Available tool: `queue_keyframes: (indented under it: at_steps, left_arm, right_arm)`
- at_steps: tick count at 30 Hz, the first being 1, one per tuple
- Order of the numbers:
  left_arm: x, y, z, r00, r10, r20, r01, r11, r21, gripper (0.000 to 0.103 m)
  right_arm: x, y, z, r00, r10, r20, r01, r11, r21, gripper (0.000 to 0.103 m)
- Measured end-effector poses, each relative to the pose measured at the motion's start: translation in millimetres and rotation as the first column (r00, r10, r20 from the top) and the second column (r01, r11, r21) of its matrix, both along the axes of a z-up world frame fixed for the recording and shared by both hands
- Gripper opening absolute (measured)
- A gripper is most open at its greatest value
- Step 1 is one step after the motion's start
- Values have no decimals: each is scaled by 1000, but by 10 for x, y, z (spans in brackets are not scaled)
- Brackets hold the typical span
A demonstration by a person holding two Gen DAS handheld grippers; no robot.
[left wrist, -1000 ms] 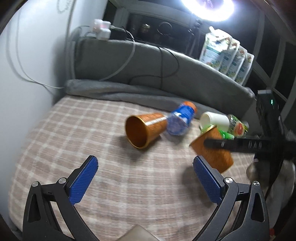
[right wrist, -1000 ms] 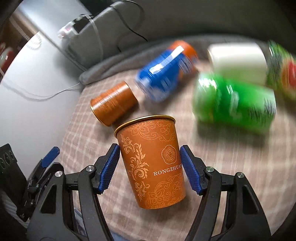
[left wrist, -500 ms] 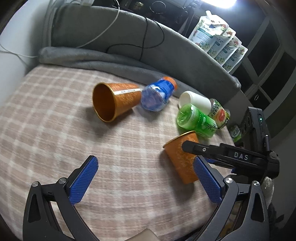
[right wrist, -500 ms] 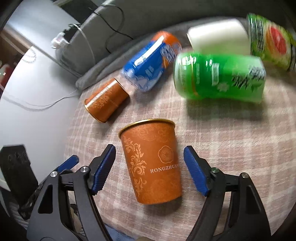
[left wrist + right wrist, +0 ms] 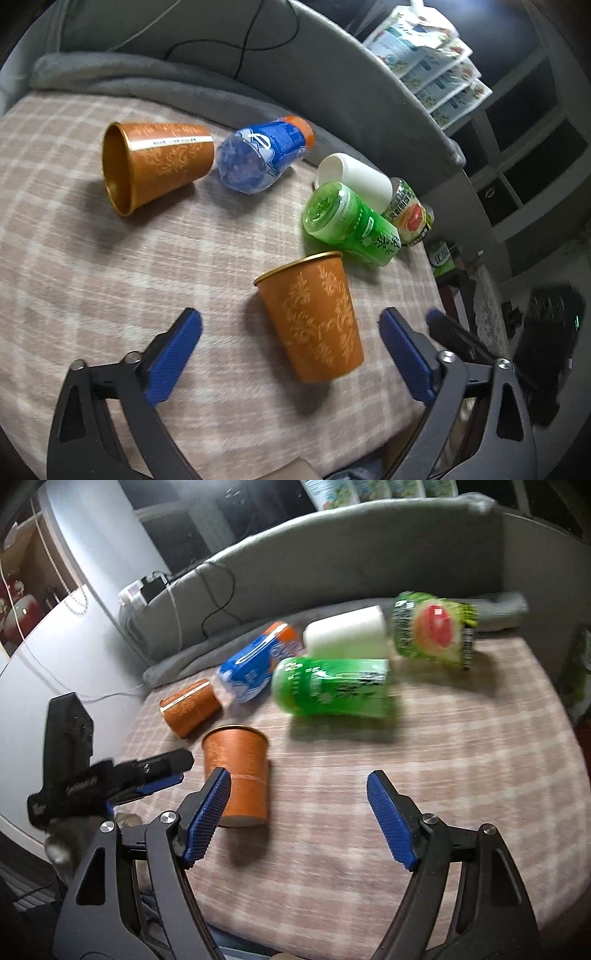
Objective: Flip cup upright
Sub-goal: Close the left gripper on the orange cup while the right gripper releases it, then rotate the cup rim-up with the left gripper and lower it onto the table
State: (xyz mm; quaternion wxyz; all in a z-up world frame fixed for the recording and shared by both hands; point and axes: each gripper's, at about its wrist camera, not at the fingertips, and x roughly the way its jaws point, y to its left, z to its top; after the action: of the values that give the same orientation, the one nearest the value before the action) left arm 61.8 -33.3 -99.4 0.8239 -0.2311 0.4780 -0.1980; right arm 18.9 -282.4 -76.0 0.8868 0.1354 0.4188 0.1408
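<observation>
An orange patterned cup [image 5: 314, 314] stands upright on the checked cloth [image 5: 74, 258], between the open fingers of my left gripper [image 5: 291, 354] without touching them. It also shows in the right wrist view [image 5: 236, 771], just past my right gripper's left finger. A second orange cup [image 5: 155, 166] lies on its side at the back left, mouth toward me; it also shows in the right wrist view [image 5: 190, 707]. My right gripper [image 5: 299, 816] is open and empty, drawn back to the right of the upright cup.
A blue bottle [image 5: 264, 157], a green bottle [image 5: 351, 221], a white cup [image 5: 354, 179] and a green can [image 5: 408, 214] lie on their sides at the back right. A grey padded rim [image 5: 332, 92] borders the far side. The cloth's right edge drops off near the can.
My right gripper let go of the upright cup and pulled back to the right. My left gripper moved right and now frames that cup.
</observation>
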Motion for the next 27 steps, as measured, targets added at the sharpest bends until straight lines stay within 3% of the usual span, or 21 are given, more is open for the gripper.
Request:
queue_keyframes:
  at_steps: [12, 17, 24, 27]
  left_arm:
    - [272, -183, -249, 993, 8, -121, -16, 998, -61, 92]
    - [334, -199, -306, 990, 4, -143, -13, 998, -59, 85]
    - [341, -238, -319, 990, -14, -138, 8, 999, -44, 69]
    - [330, -276, -274, 994, -10, -110, 9, 1000, -9, 69]
  right_arm:
    - [-50, -339, -124, 996, -84, 12, 84, 996, 12, 79]
    - [-56, -380, -166, 994, -104, 21, 104, 995, -8, 79]
    - [-59, -427, -179, 992, -125, 22, 125, 992, -10, 79]
    - [-62, -427, -178, 992, -128, 22, 128, 992, -11, 79]
